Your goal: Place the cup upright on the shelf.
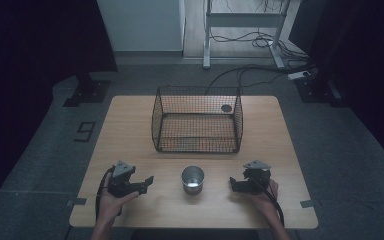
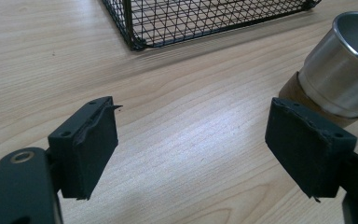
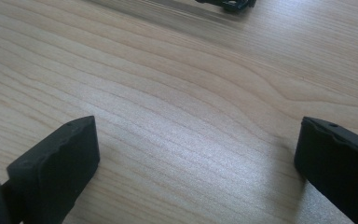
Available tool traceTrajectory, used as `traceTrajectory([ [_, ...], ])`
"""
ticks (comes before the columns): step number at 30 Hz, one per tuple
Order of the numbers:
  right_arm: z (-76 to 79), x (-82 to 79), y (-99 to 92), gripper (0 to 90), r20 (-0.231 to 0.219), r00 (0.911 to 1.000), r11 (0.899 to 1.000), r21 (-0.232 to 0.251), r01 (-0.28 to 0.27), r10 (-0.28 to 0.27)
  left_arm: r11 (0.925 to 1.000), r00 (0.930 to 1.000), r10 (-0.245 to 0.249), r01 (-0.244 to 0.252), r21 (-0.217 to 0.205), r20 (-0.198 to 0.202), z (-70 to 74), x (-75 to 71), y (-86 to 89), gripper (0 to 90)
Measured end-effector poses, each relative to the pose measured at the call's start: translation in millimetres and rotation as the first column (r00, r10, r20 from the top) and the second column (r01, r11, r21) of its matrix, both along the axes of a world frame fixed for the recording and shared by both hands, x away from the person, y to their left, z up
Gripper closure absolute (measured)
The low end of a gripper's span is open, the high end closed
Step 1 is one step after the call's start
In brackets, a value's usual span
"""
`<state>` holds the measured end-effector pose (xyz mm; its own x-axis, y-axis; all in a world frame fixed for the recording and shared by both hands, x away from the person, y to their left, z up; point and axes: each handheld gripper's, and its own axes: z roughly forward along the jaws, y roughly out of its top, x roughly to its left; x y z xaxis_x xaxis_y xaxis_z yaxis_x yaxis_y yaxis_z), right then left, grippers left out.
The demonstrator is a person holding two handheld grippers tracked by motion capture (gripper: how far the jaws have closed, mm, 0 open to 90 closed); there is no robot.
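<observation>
The bench [image 1: 130,135] is a pale wood top, and toward its far side stands a black wire basket [image 1: 198,120], open at the top, with a small dark round thing [image 1: 226,108] near its back right corner (too small to tell what it is). Nearer the person, between the two hands, stands a metal cup [image 1: 193,179], upright, well apart from the basket and touching neither gripper.

The left gripper [image 1: 147,182] rests low at the cup's left with its jaws spread wide; in the left gripper view the cup [image 2: 345,70] sits up and to the right, just beyond the right-hand jaw, not between the two. The right gripper [image 1: 233,184] lies at the cup's right, jaws likewise spread, nothing held, with bare wood between them in the right gripper view.

The step in hand looks like the reach for the cup. To do it well, I would swing the left gripper rightward until the cup's wall stands squarely between the pads, keep the jaws level, and close on the lower half rather than the flared rim.

The cup is brushed steel, shiny and smooth, widening toward a rolled lip, and it appears to sit on a short brown base or coaster [image 2: 298,93]. It is likely to slip under a weak pinch.
</observation>
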<state>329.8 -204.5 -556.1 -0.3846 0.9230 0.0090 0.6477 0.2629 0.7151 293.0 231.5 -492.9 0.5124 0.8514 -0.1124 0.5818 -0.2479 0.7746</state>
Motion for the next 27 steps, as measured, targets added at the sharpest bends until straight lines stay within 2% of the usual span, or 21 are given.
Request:
traceTrajectory([
  [10, 1.4, -2.3, -2.4, 5.3, 0.013, 0.9995, 1.000, 0.010, 0.029, -0.029, 1.0000, 1.0000, -0.005, 0.005, 0.000, -0.003, -0.2, -0.4, -1.8, 17.1],
  [16, 7.0, -4.9, -6.6, 7.9, 0.031, 0.9983, 0.998, 0.041, 0.048, -0.049, 1.0000, 1.0000, -0.007, 0.007, 0.002, -0.004, -0.9, 0.1, -2.4, 17.1],
  [21, 16.7, -10.5, -8.8, 10.5, 0.072, 0.9958, 0.996, 0.072, 0.052, -0.057, 1.0000, 1.0000, -0.003, 0.003, 0.001, -0.003, -0.2, -0.5, -1.8, 17.1],
  [27, 34.3, -20.0, -6.4, 12.6, 0.126, 0.9915, 0.994, 0.108, 0.019, -0.032, 1.0000, 1.0000, -0.005, 0.005, 0.004, -0.007, -1.3, -0.2, -3.2, 17.1],
])
